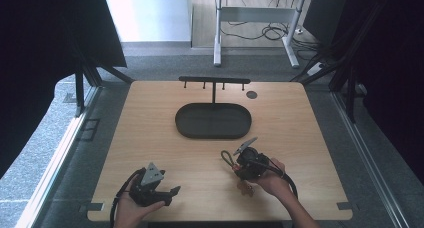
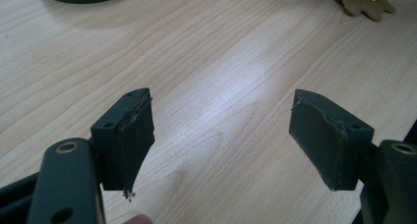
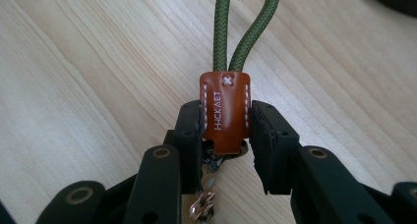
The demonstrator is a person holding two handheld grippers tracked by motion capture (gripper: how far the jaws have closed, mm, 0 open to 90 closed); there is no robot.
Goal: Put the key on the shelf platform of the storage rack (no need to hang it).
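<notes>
A dark oval tray [image 1: 213,121] sits on the wooden surface [image 1: 150,138], out past both hand-held grippers, and nothing lies in it. A thin black rack [image 1: 214,80] with little pegs stands just behind the tray.

The keychain [image 3: 224,106] has a brown leather tab with white stitches and small letters on it. A green rope loop [image 3: 246,27] comes out of the top of the tab and lies flat on the wood, pointing away from the gripper. Some small metal bits hang under the tab — they are too hidden to make out well.

The right hand-held gripper [image 3: 226,130] is closed on the leather tab, with one black pad pressing each side of it. In the high view this gripper [image 1: 239,160] sits low on the surface, nearer the tray than the other one is.

The left hand-held gripper [image 2: 221,135] is wide open with nothing between its pads — just bare wood. A flat tan charm [image 2: 366,4] lies far off ahead of it, to the right.
</notes>
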